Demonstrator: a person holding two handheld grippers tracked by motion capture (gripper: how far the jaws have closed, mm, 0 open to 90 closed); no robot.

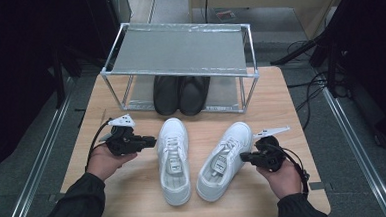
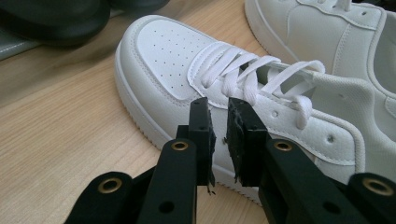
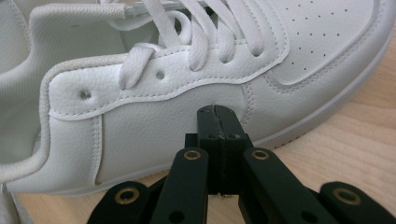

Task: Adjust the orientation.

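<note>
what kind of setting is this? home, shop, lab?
Most likely a lab or data-collection bench, not a home. A small wooden table stands between metal floor rails, loose cables run across the grey floor, and the person holds instrumented tongs, left and right, beside staged white sneakers.

Wooden table [image 1: 82, 144], metal shoe rack [image 1: 179, 71], two white sneakers [image 1: 173, 159]

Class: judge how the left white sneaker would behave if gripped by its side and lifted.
The left white sneaker looks padded, so its collar would probably give under the jaws. Its smooth upper may slip. The loose laces would likely flop.
</note>
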